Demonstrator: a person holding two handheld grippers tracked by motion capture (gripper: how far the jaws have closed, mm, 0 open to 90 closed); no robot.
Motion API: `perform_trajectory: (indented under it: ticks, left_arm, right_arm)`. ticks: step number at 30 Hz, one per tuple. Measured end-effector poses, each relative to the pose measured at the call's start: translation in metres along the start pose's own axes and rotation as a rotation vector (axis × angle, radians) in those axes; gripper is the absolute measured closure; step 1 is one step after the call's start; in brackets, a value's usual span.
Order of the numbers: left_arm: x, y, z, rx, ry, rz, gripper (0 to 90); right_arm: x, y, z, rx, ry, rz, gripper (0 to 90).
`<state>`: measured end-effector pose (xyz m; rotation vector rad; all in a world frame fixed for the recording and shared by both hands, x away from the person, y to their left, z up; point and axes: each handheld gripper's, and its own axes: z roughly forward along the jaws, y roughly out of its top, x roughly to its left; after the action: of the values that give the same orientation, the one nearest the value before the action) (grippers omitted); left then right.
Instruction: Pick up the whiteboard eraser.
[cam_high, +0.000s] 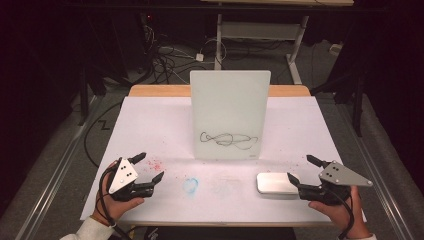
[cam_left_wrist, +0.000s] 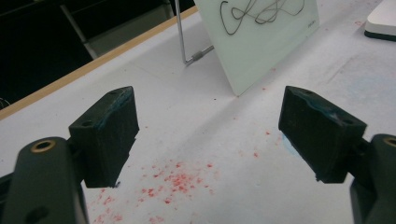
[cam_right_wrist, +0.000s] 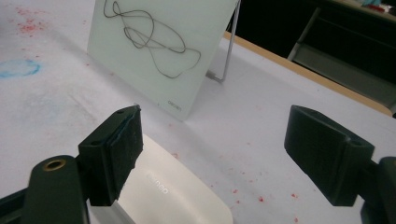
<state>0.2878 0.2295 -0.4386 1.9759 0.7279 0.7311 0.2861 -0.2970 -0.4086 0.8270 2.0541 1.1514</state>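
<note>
A small white board (cam_high: 230, 115) stands upright on a wire stand at the table's middle, with a black scribble (cam_high: 228, 139) drawn low on its face. A white eraser block (cam_high: 276, 183) lies flat in front of it to the right. My right gripper (cam_high: 302, 173) sits just right of the eraser, jaws wide apart, nothing between them; in the right gripper view the eraser (cam_right_wrist: 163, 191) lies under the left jaw. My left gripper (cam_high: 150, 167) rests at the front left, open and empty, over red specks (cam_left_wrist: 173, 182). The board (cam_left_wrist: 261, 32) also appears ahead of it.
White paper (cam_high: 150, 125) covers the table, stained with red specks (cam_high: 155, 164) and a blue smudge (cam_high: 190, 185). A wooden table edge (cam_high: 160, 90) runs behind the board. Beyond it lie floor cables (cam_high: 165, 57) and another desk's legs (cam_high: 300, 40).
</note>
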Motion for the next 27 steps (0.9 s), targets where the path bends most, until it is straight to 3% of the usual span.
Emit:
perform_trajectory:
  ticks: [10,15,24,27]
  left_arm:
    - [-0.006,-0.003,0.005,0.059,-0.023,0.021,19.1]
    - [-0.009,-0.002,0.009,0.073,-0.035,0.032,19.1]
    - [-0.012,-0.003,0.014,0.11,-0.05,0.051,19.1]
    - [-0.013,-0.003,0.014,0.113,-0.052,0.057,19.1]
  right_arm:
    - [-0.009,-0.001,0.006,0.078,0.064,-0.018,19.9]
    - [-0.01,0.006,0.01,0.14,0.094,-0.068,20.3]
    - [-0.013,0.014,0.023,0.306,0.197,-0.169,22.0]
    - [-0.013,0.015,0.026,0.334,0.229,-0.189,22.1]
